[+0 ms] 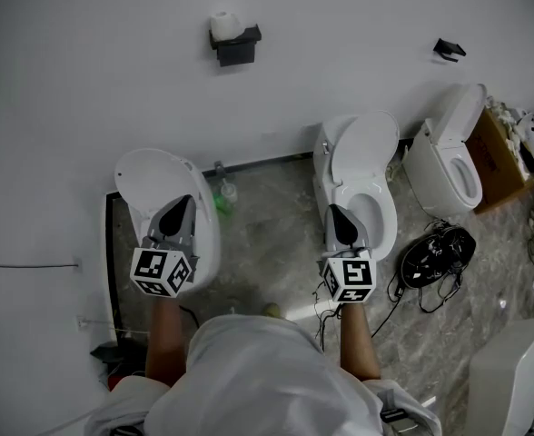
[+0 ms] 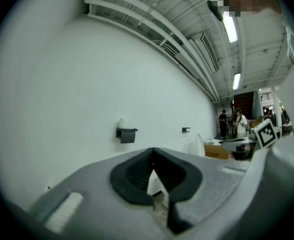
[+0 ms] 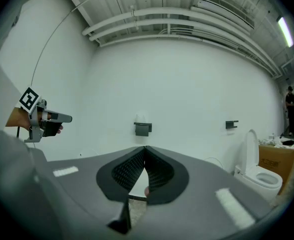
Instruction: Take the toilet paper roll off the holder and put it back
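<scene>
A white toilet paper roll (image 1: pixel 223 24) sits on top of a dark holder (image 1: pixel 236 48) fixed to the white wall, far ahead of both grippers. It also shows small in the left gripper view, roll (image 2: pixel 122 124) above holder (image 2: pixel 127 135), and in the right gripper view, roll (image 3: pixel 141 119) above holder (image 3: pixel 143 128). My left gripper (image 1: pixel 184 203) hangs over the left toilet, jaws shut with nothing in them (image 2: pixel 153 150). My right gripper (image 1: pixel 336 211) hangs over the middle toilet, tips together and bare (image 3: pixel 144 148).
Three white toilets stand along the wall: left (image 1: pixel 140 175), middle (image 1: pixel 367 143), right (image 1: pixel 458 125). A second dark holder (image 1: pixel 448 49) is on the wall at right. A cardboard box (image 1: pixel 497 157), a black cable bundle (image 1: pixel 435 254) and a green bottle (image 1: pixel 222 195) lie on the floor.
</scene>
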`<move>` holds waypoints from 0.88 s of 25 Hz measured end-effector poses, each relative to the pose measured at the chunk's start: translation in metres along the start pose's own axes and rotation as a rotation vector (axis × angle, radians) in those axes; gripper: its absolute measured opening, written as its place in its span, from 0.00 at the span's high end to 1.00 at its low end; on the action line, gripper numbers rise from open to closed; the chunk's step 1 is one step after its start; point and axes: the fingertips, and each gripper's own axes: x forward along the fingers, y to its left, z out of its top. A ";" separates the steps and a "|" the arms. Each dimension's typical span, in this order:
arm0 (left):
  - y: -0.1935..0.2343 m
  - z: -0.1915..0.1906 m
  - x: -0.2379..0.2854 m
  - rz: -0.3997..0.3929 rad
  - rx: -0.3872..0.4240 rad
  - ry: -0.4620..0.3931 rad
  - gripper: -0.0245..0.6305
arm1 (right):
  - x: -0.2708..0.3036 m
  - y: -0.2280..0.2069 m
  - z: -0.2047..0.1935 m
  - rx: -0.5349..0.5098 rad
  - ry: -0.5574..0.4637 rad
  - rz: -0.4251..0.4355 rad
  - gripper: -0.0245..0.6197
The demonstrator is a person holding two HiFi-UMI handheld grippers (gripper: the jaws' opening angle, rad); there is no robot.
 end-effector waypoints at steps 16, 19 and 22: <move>0.074 0.011 0.120 0.004 0.004 -0.024 0.96 | 0.136 -0.030 0.006 -0.036 -0.001 -0.004 0.96; 0.097 0.013 0.149 0.004 0.004 -0.020 0.96 | 0.176 -0.033 0.009 -0.039 0.003 0.005 0.96; 0.123 0.011 0.175 0.002 -0.001 -0.011 0.96 | 0.214 -0.032 0.013 -0.042 0.006 0.007 0.96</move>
